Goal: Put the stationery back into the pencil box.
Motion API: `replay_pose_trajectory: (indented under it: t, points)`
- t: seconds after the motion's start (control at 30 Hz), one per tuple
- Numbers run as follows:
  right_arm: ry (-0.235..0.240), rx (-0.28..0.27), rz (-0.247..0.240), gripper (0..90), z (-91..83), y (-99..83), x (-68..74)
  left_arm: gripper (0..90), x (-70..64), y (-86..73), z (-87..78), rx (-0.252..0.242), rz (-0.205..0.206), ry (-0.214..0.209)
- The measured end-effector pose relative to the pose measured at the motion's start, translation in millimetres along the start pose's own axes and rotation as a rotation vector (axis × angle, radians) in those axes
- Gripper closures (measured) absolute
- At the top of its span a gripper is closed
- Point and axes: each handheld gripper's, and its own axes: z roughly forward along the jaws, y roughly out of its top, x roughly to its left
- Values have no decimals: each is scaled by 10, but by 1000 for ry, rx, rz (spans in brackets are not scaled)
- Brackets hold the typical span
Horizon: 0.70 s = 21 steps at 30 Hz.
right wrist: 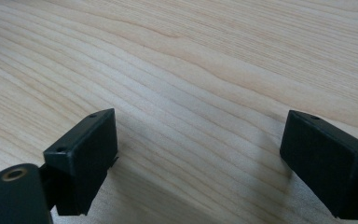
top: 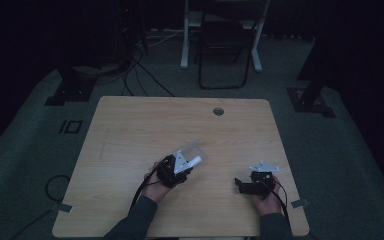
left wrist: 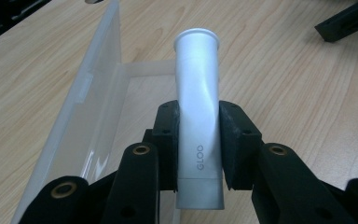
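A silver-white tube (left wrist: 199, 116) marked GLOO is clamped between the pads of my left gripper (left wrist: 199, 144), its flared end pointing away from me. It hangs over an open clear plastic box (left wrist: 93, 107) whose lid stands up on the left. From above, the left gripper (top: 180, 167) sits mid-table with the tube (top: 195, 161) and the clear box (top: 192, 149) just beyond it. Near the table's front right, my right gripper (top: 242, 184) is open; its own view has both black pads (right wrist: 86, 154) wide apart over bare wood, the gripper (right wrist: 200, 161) holding nothing.
The light wooden table (top: 130, 130) has a round cable hole (top: 218, 111) near its far edge. A folding chair (top: 223, 47) and white desk legs stand beyond it on the dark floor, with cables at the far left. The other gripper's black jaw (left wrist: 349, 21) shows at top right.
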Motion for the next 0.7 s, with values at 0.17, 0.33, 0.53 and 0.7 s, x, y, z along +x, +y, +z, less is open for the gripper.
replay_pose_trajectory:
  t: [0.17, 0.33, 0.53, 0.7]
  points:
    - [0, 0, 1, 109, 0, 0, 0, 704, 20, -7, 11, 3, -5, 9]
    - [0, 0, 0, 109, 0, 0, 0, 704, 43, -17, 30, 2, -13, 23]
    - [0, 0, 0, 109, 0, 0, 0, 704, 76, -31, 56, 8, -20, 37]
    - [0, 0, 0, 109, 0, 0, 0, 704, 105, -42, 73, 12, -25, 53]
